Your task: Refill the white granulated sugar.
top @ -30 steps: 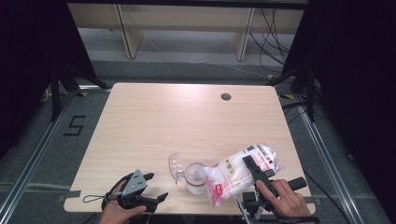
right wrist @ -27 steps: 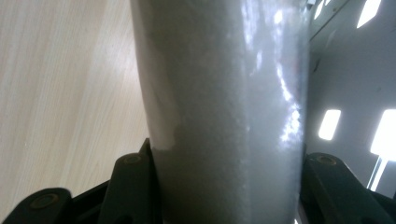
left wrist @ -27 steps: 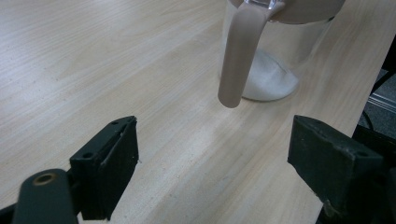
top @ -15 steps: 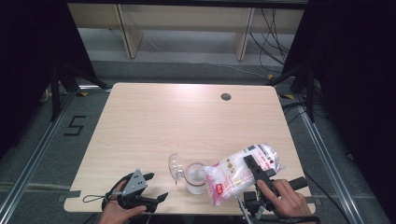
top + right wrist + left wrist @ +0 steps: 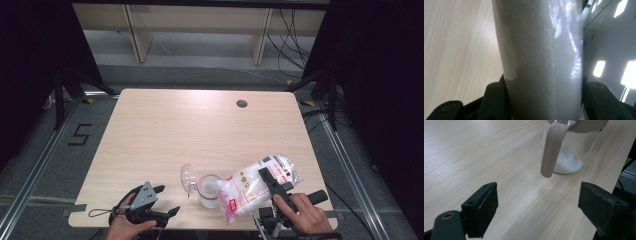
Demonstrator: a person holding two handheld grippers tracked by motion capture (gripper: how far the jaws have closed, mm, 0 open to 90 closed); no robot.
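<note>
Nothing had shifted since the earlier frames: both hands kept their places at the table's (image 5: 150,130) near edge. Right gripper (image 5: 274,184) clamped the bag (image 5: 255,185) of white grains, tilted with its low end over the jar (image 5: 210,190) near the middle of that edge, lid (image 5: 187,176) swung open. Left gripper (image 5: 159,202) idled with jaws wide, empty, by the near-left corner. Pouring seemed under way; next would need a steeper tilt, mouth kept over the jar.
</note>
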